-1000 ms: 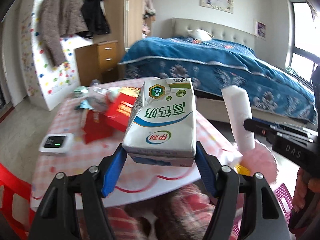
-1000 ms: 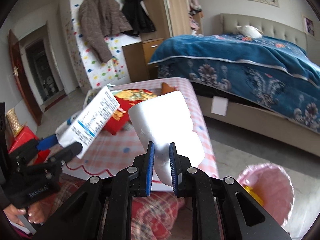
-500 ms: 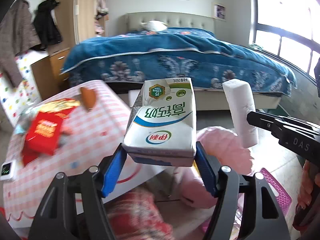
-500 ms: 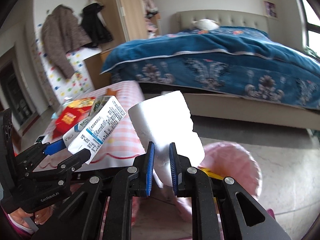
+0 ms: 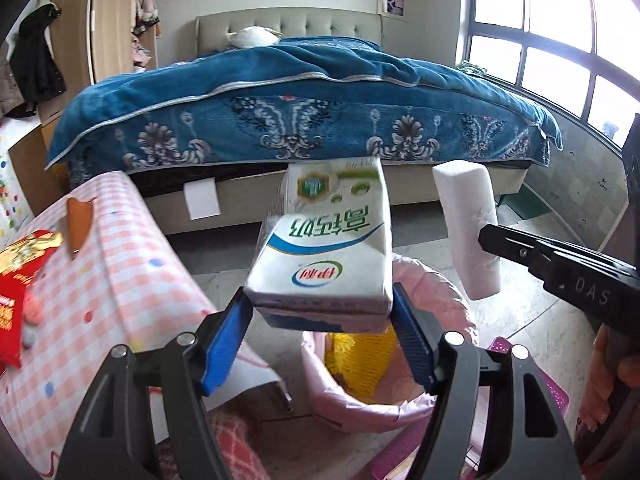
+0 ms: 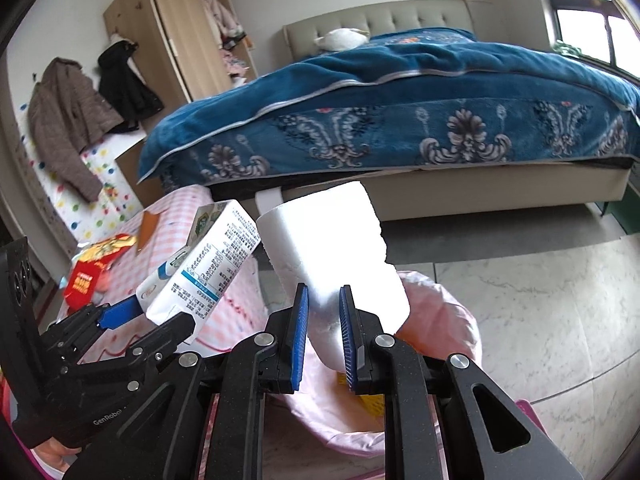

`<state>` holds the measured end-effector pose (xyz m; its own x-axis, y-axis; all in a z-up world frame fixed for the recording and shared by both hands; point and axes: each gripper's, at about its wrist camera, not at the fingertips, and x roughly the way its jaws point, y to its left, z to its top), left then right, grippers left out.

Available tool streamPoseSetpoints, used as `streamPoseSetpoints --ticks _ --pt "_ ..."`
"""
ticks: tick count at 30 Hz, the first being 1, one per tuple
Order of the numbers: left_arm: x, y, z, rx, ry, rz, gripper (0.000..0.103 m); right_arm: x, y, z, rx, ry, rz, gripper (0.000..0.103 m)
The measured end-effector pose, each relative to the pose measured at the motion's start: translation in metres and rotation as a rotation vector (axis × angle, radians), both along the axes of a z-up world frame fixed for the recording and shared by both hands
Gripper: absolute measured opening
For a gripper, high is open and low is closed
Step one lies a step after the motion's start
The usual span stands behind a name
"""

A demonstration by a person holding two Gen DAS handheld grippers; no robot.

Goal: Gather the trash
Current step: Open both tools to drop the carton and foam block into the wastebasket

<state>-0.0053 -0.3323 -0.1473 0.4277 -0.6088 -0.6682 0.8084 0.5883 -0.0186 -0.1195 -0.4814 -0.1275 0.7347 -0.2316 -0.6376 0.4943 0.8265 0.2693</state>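
My left gripper (image 5: 320,316) is shut on a white milk carton (image 5: 324,248) with green and blue print, held in the air above the near rim of a bin lined with a pink bag (image 5: 440,304). The carton also shows in the right wrist view (image 6: 204,268). My right gripper (image 6: 323,332) is shut on a white foam block (image 6: 336,256), held over the same pink-lined bin (image 6: 440,320). The block shows at the right of the left wrist view (image 5: 468,228). Something yellow (image 5: 352,356) lies inside the bin.
A table with a pink checked cloth (image 5: 120,280) stands to the left, with a red snack bag (image 5: 16,280) and an orange scrap (image 5: 78,220) on it. A bed with a blue cover (image 5: 300,112) lies behind. Marble floor (image 6: 540,280) spreads right of the bin.
Both grippers have swung right, away from the table, with the carton and the foam block. The pink-lined bin now sits directly below them.
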Motion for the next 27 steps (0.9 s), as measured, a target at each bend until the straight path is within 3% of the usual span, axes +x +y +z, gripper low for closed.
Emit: streamPoseSetpoints --ticks 2,4,12,27 --pt "0.000 -0.005 -0.003 0.014 -0.001 -0.012 0.082 -0.002 -0.007 -0.003 0.019 0.003 -0.027 0.026" --pt "-0.001 -0.003 -0.003 0.013 -0.006 -0.017 0.083 -0.006 -0.013 -0.005 0.028 0.010 -0.059 0.041" --pt "0.006 0.046 0.013 -0.003 -0.037 0.080 0.083 -0.002 0.000 0.006 0.002 0.004 -0.026 0.041" --pt "0.016 0.182 0.053 -0.057 -0.104 0.349 0.083 0.054 0.116 0.038 -0.078 -0.001 0.264 0.041"
